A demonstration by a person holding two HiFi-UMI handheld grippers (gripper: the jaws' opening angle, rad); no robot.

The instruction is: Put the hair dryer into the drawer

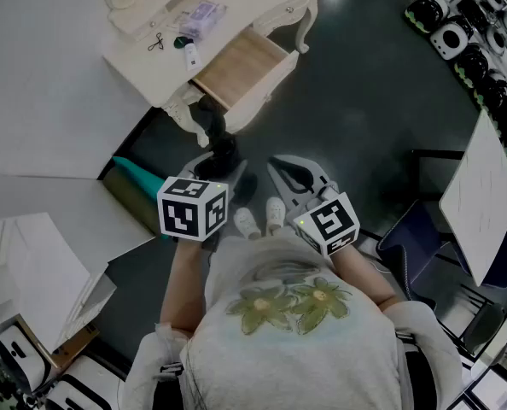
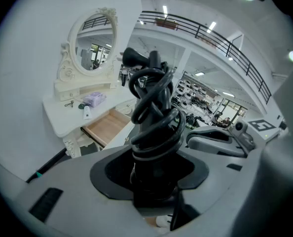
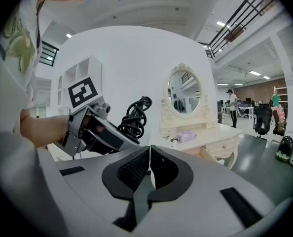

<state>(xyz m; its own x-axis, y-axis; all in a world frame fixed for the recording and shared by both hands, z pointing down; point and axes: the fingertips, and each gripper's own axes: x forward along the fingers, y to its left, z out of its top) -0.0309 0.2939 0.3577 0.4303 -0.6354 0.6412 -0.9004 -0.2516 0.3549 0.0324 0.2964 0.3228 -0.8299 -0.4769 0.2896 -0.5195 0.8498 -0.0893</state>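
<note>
Hair dryer: black, with its cord wound in loops round the body. It stands up out of the left gripper. The jaws stand wide and press on the lower part of the dryer from both sides, so it is clamped and carried. It hangs in the air over the dark floor, not yet at the furniture.

Right gripper: jaws together with nothing between them. In the head view it sits at 3 o'clock of the left gripper, just beside it, and has no part in the hold.

Drawer: pulled out, with a pale wood bottom that looks bare. In the head view it lies at about 12 to 1 o'clock from the dryer, well apart from it. It belongs to a cream dressing table with an oval mirror.

Tabletop, at 10 to 11 o'clock of the drawer: scissors, a purple packet and a small white bottle. None of them overhangs the drawer opening.

Step in hand (my reading): the carry. The dryer is gripped, the drawer is open and the gap between them is not yet closed.

Next move calls for:
- Bring the left gripper forward toward 12 o'clock until the dryer is over the open drawer.
- Tip the dryer down so it lies along the drawer bottom (upright, it would probably stand above the drawer's sides).
- Open the jaws only once it rests there.

Watch point: a slack cord loop could catch on the drawer front.
</note>
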